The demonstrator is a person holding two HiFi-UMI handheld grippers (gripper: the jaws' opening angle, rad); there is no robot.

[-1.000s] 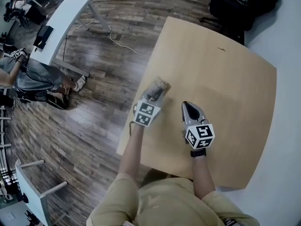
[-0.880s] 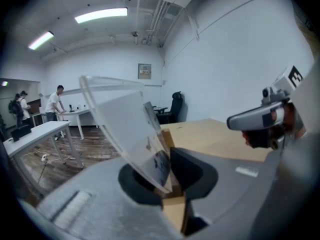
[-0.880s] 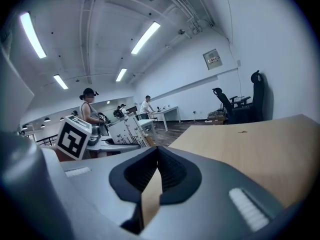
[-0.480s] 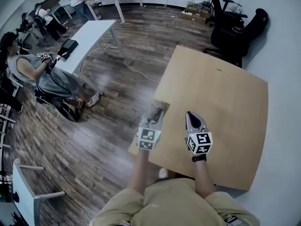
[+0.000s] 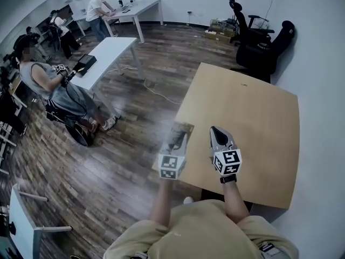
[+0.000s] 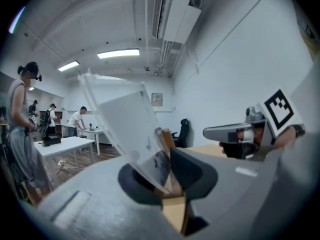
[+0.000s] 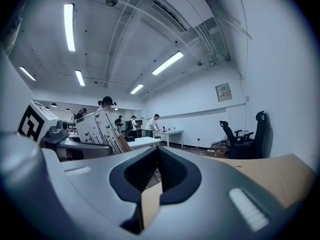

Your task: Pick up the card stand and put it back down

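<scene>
The card stand (image 5: 180,129) is a clear sheet on a small wooden base, with my left gripper (image 5: 178,135) shut on it above the near left corner of the wooden table (image 5: 253,117). In the left gripper view the stand (image 6: 125,129) leans up to the left out of the jaws of the left gripper (image 6: 167,166). My right gripper (image 5: 216,133) hovers just to the right, shut and empty. In the right gripper view the jaws of the right gripper (image 7: 159,166) meet with nothing between them, and the stand (image 7: 102,129) shows at the left.
The table's left edge drops to a wood floor (image 5: 124,161) with a cable (image 5: 156,93) on it. A seated person (image 5: 59,93) and white desks (image 5: 105,53) are at the left. Black office chairs (image 5: 259,45) stand beyond the table's far edge.
Both grippers have risen away from the tabletop, the left one still gripping the stand. The head view has tilted up and shows more of the room.
</scene>
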